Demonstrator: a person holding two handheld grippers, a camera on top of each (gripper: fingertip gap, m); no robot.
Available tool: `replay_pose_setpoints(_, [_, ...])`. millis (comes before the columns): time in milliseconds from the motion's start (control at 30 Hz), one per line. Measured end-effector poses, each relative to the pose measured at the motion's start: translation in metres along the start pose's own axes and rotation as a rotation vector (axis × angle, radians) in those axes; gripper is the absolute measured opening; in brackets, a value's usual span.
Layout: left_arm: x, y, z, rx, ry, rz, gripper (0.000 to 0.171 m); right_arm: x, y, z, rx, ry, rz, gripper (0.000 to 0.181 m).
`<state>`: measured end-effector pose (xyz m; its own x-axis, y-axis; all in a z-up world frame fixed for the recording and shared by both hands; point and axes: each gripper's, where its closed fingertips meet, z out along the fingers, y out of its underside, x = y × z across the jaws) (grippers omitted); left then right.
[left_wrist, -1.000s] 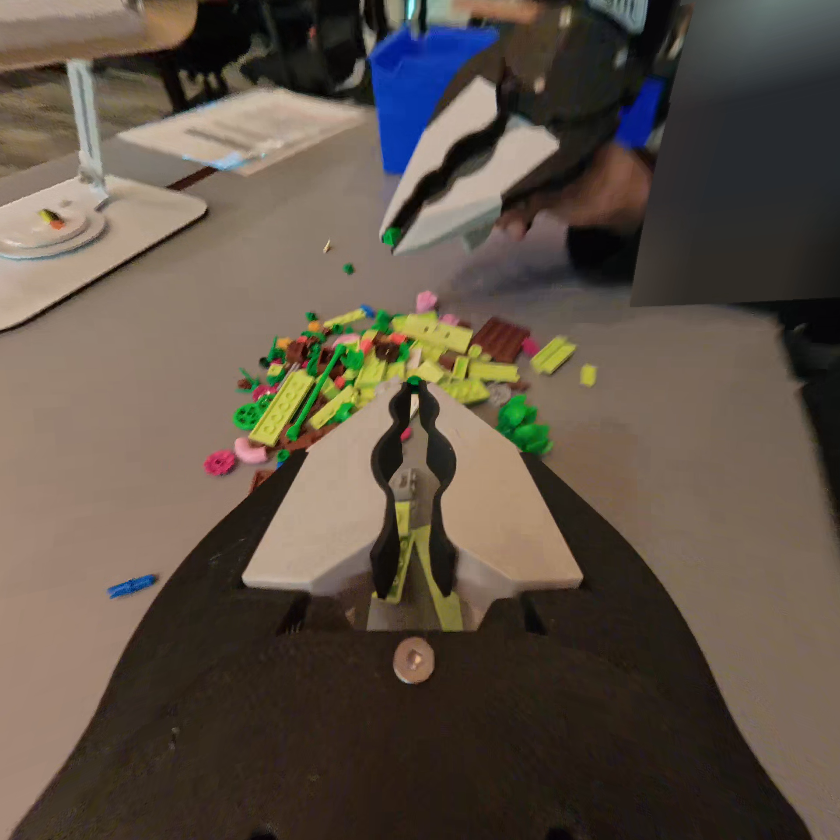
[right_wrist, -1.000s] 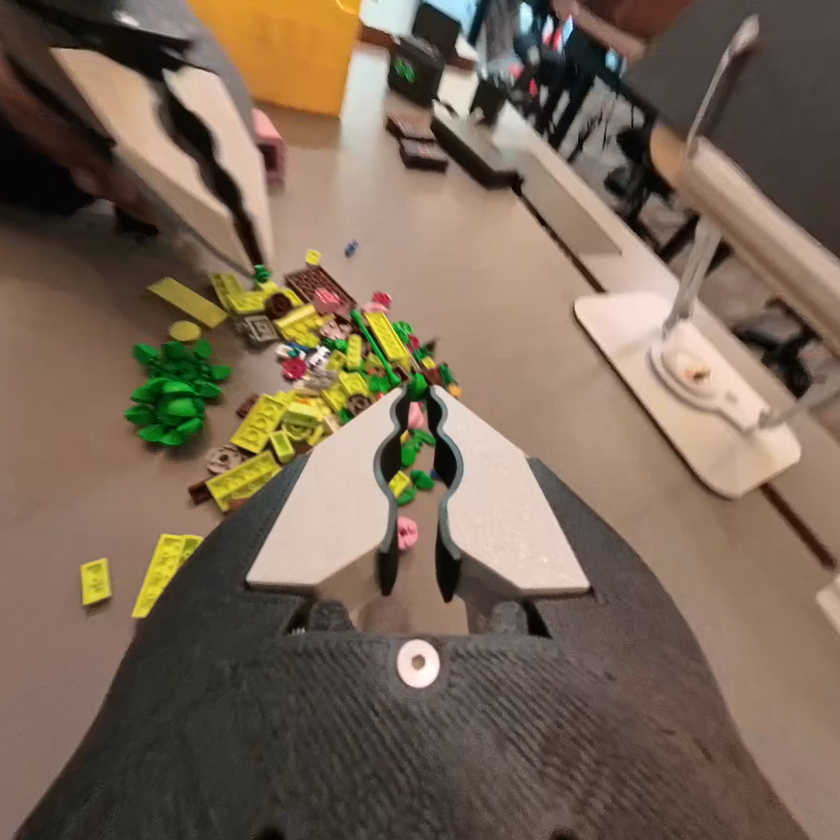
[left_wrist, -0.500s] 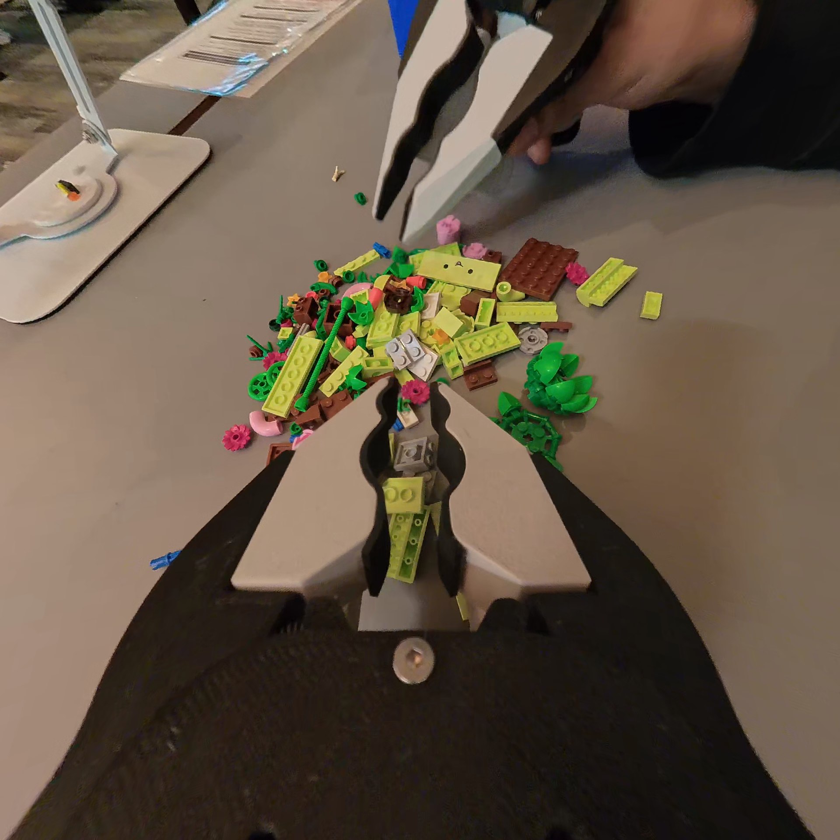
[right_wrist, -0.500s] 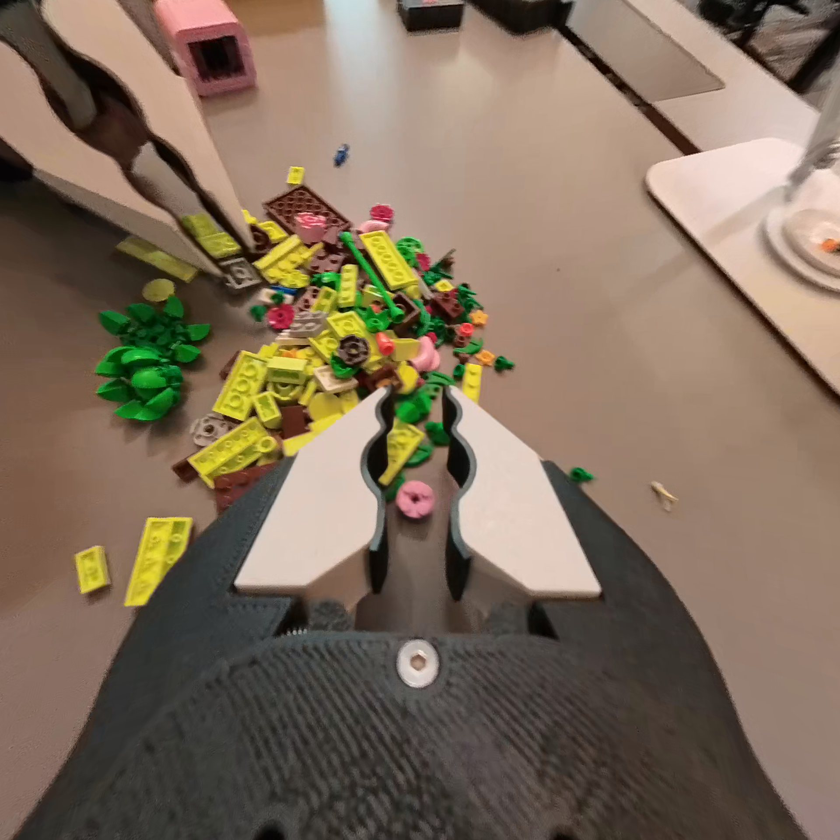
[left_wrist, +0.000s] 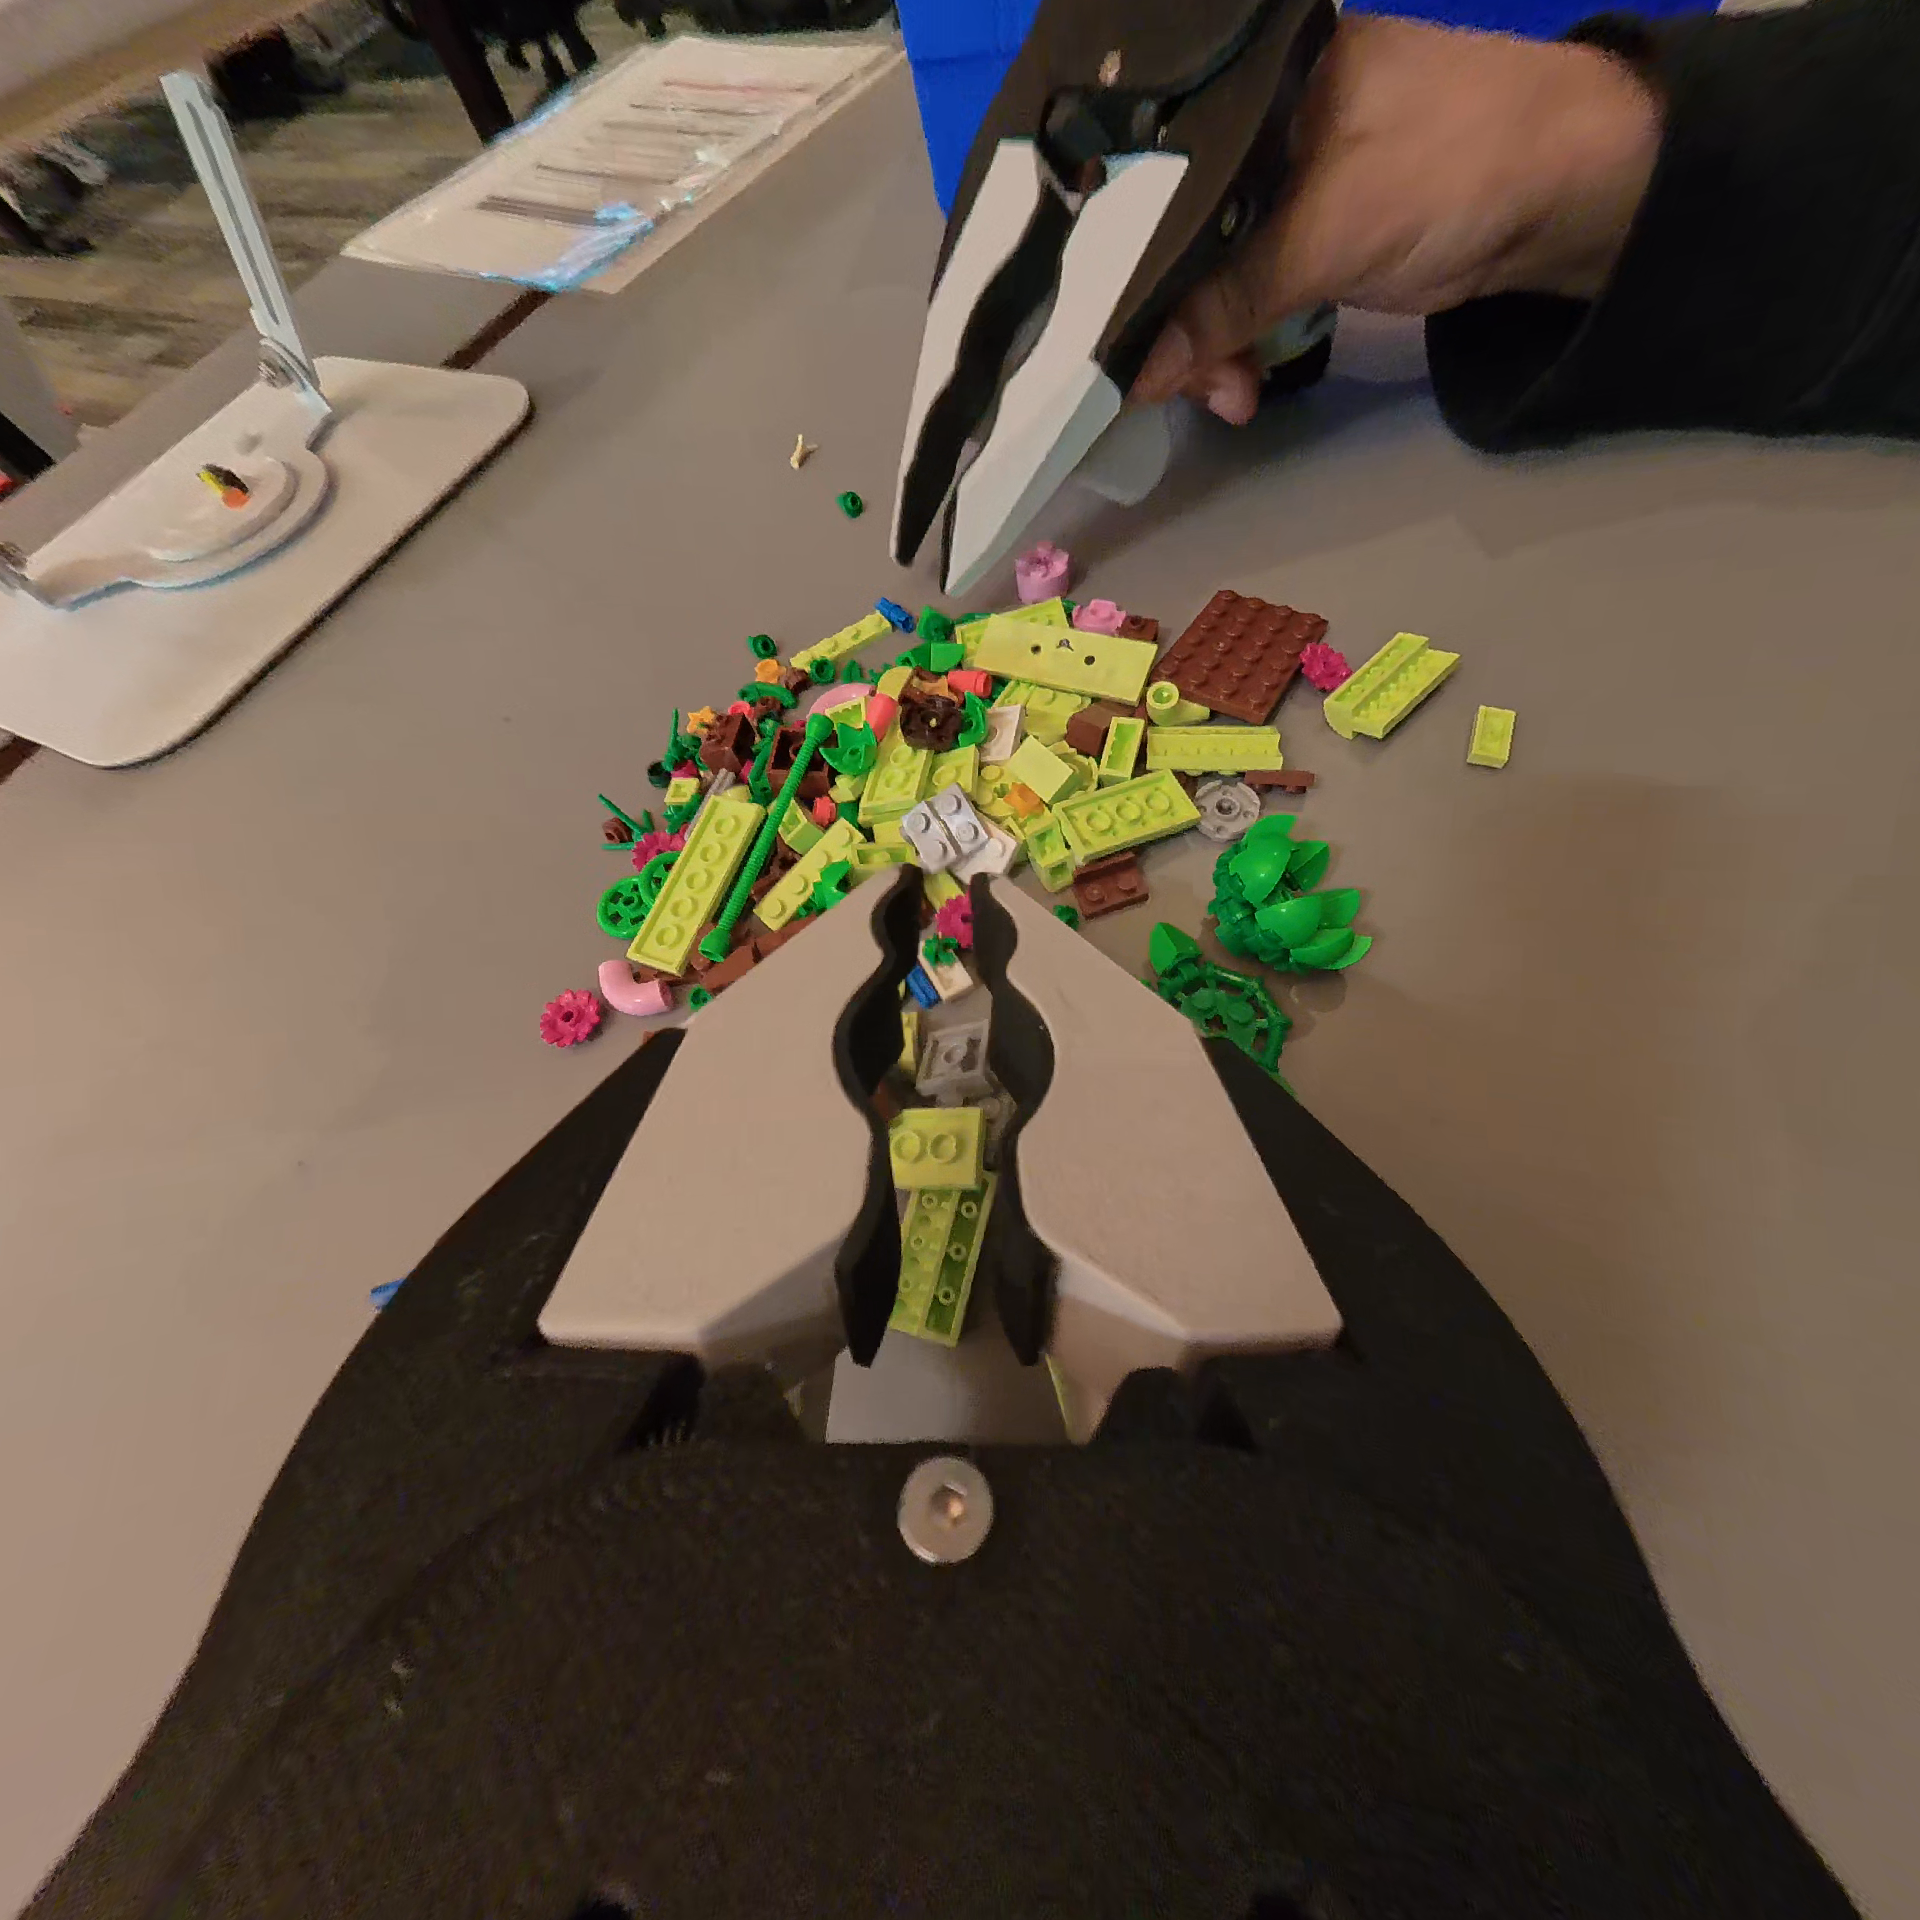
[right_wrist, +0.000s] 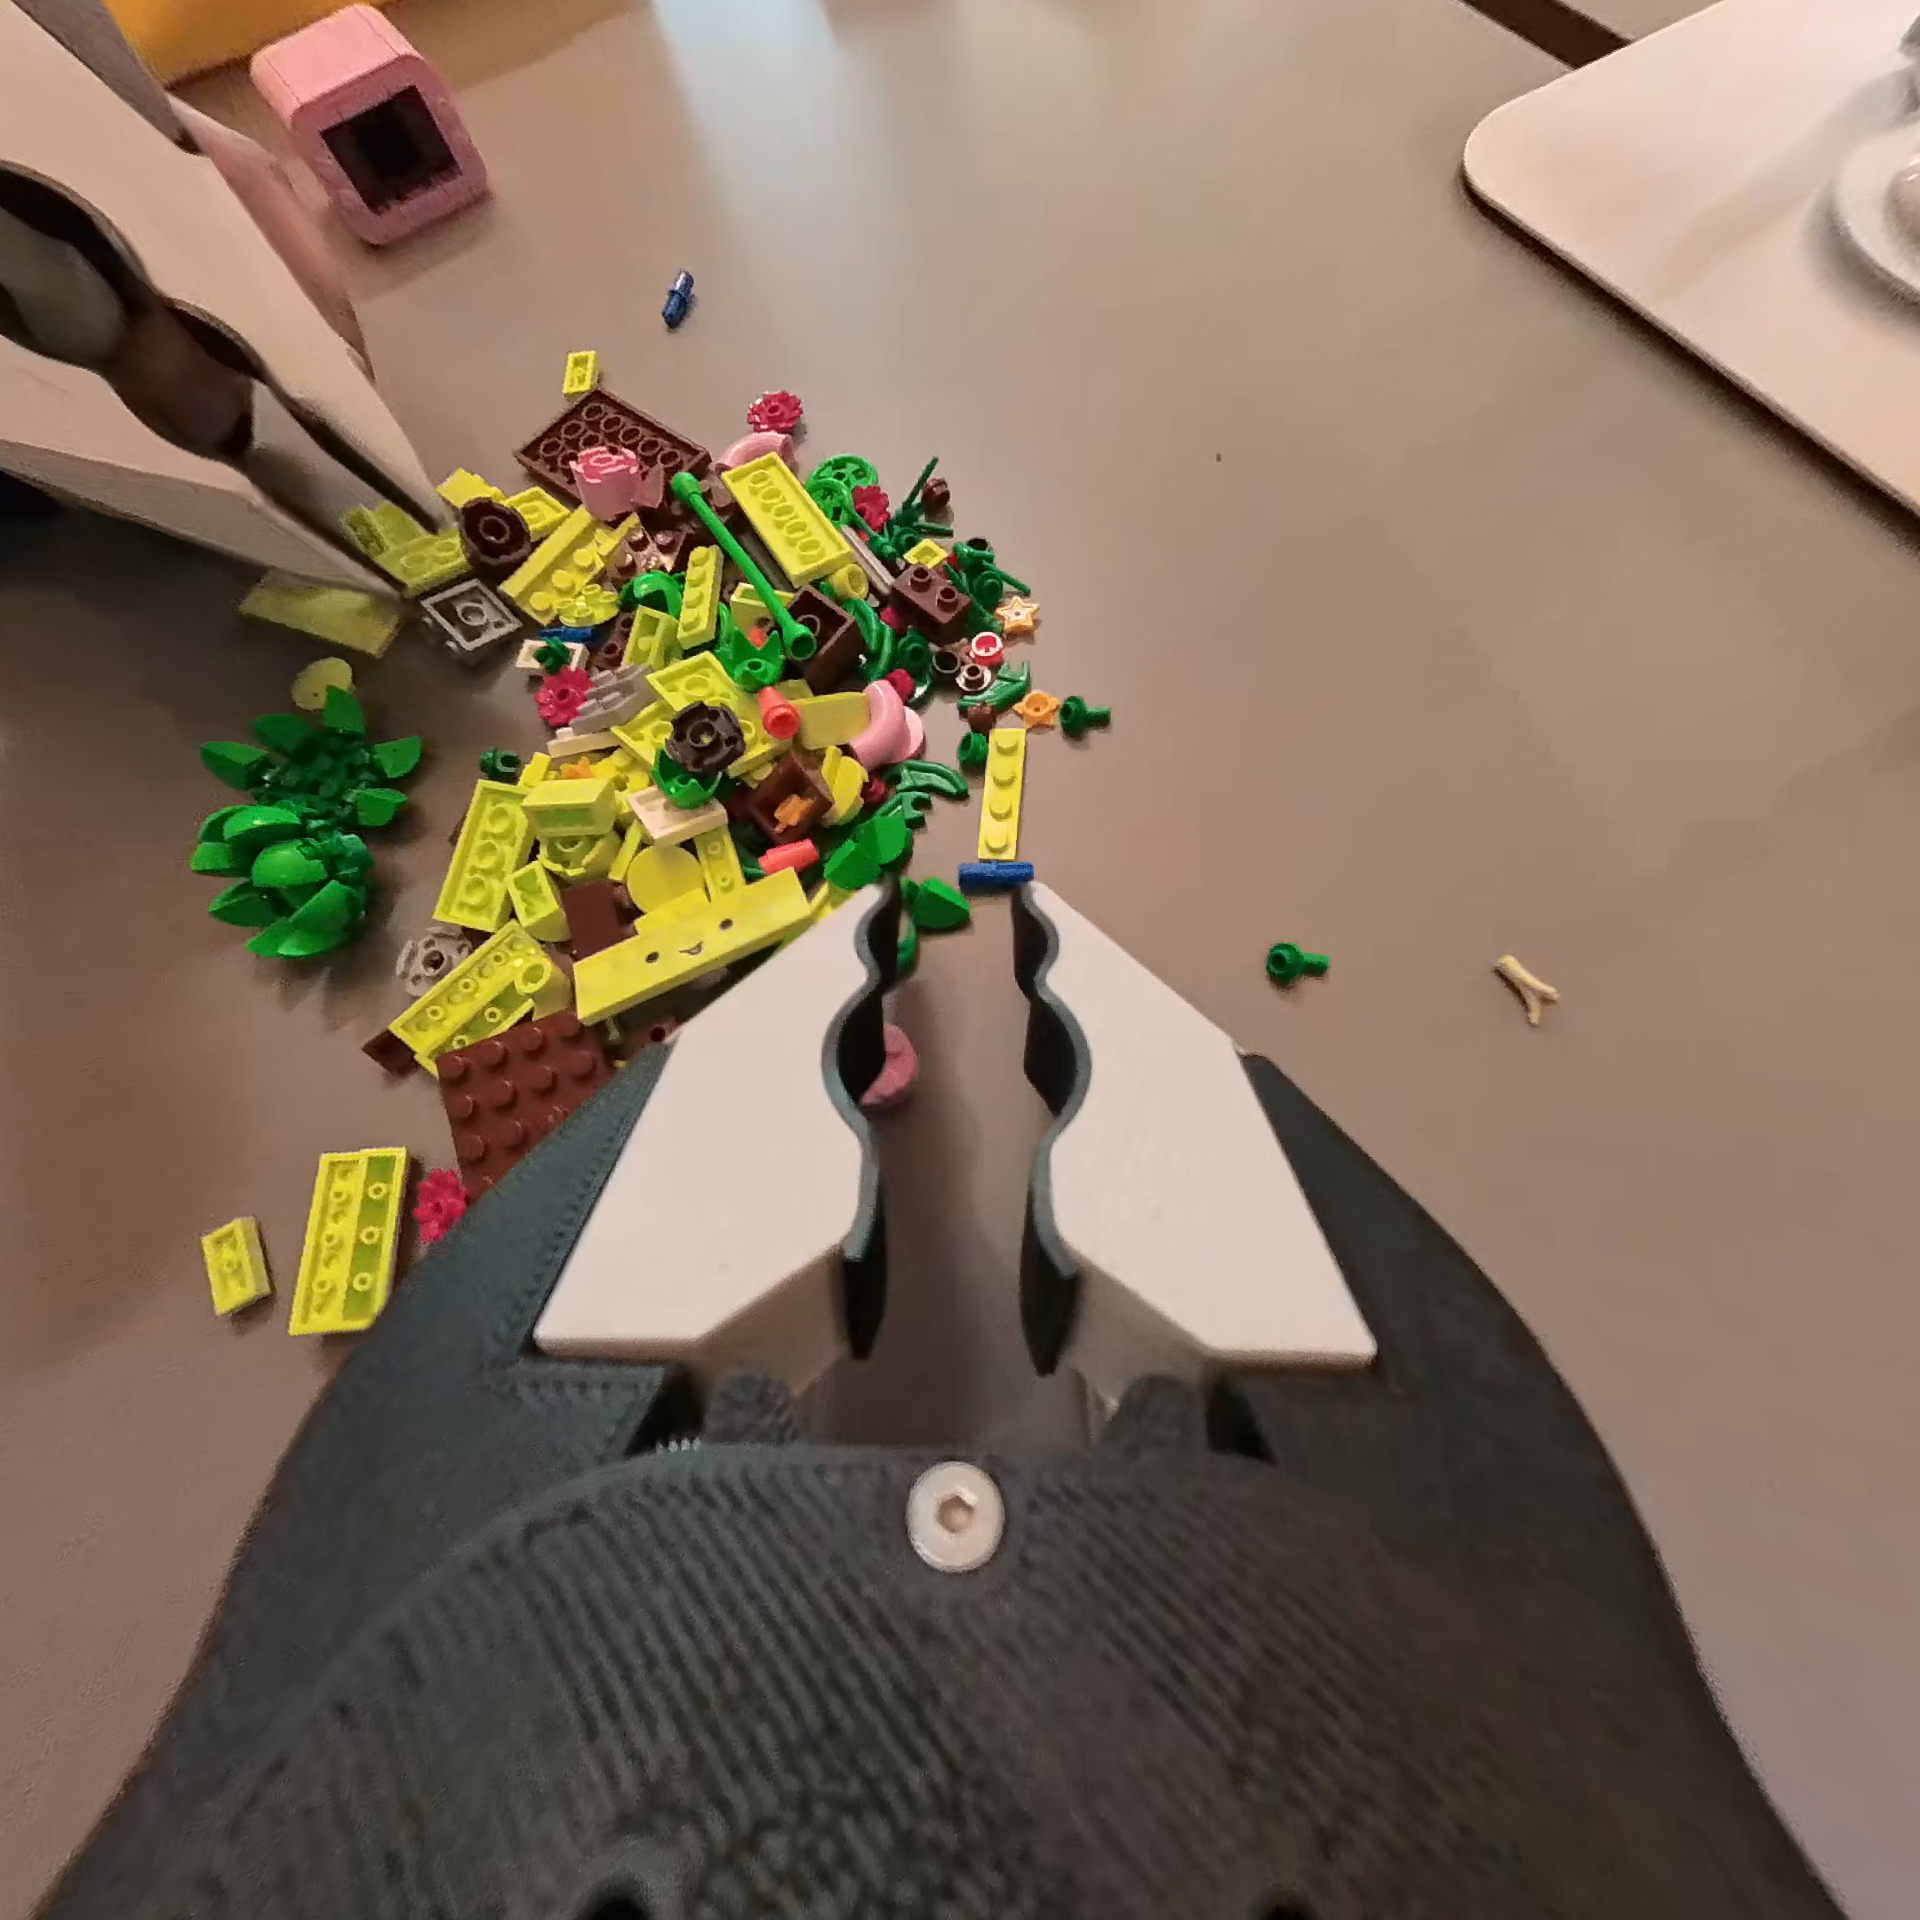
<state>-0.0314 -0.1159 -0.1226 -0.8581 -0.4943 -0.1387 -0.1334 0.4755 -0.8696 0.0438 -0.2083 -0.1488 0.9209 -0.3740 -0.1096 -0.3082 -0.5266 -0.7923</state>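
Left wrist view looks down over a grey tabletop (left_wrist: 312, 1039) strewn with a pile of small toy bricks (left_wrist: 966, 769), mostly lime green with brown, pink and dark green pieces. The left gripper (left_wrist: 943, 881) hangs over the near side of the pile, its jaws a narrow gap apart with nothing pinched at the tips. Seen through that gap, a lime brick (left_wrist: 935, 1146) and a grey plate (left_wrist: 956, 1055) lie on the tabletop below. Beyond the pile, the right gripper (left_wrist: 930, 566) points steeply down, its tips just beside a pale pink round piece (left_wrist: 1042, 569); a hand (left_wrist: 1455, 187) holds it. A brown studded plate (left_wrist: 1236, 655) lies at the pile's far right, and a cluster of green leaf pieces (left_wrist: 1283, 894) lies to the right of the left gripper. A white stand base (left_wrist: 208, 582) sits near the tabletop's left edge.

Right wrist view shows the right gripper (right_wrist: 954, 899) with jaws apart and empty, over bare tabletop at the pile's edge. A small blue pin (right_wrist: 994, 873) lies just past its tips. The left gripper (right_wrist: 410, 551) reaches into the pile's far side. A pink box (right_wrist: 374, 125) stands well beyond.
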Motion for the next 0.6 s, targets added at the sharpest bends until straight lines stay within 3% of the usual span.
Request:
replay_pose_setpoints(200, [-0.003, -0.008, -0.003, 0.053, -0.017, -0.007, 0.002, -0.001, 0.007, 0.008, -0.060, -0.002, 0.006, 0.019])
replay_pose_setpoints(367, [0.001, -0.010, -0.004, 0.068, 0.011, -0.023, 0.003, -0.007, 0.006, 0.009, -0.059, -0.008, -0.033, 0.008])
replay_pose_setpoints(500, [0.006, -0.020, -0.007, 0.135, 0.035, -0.038, 0.005, -0.023, -0.018, 0.000, 0.075, -0.046, -0.097, 0.008])
replay_pose_setpoints(600, [0.010, -0.036, -0.014, 0.237, 0.061, -0.059, 0.007, -0.051, -0.049, -0.015, 0.243, -0.075, -0.243, 0.007])
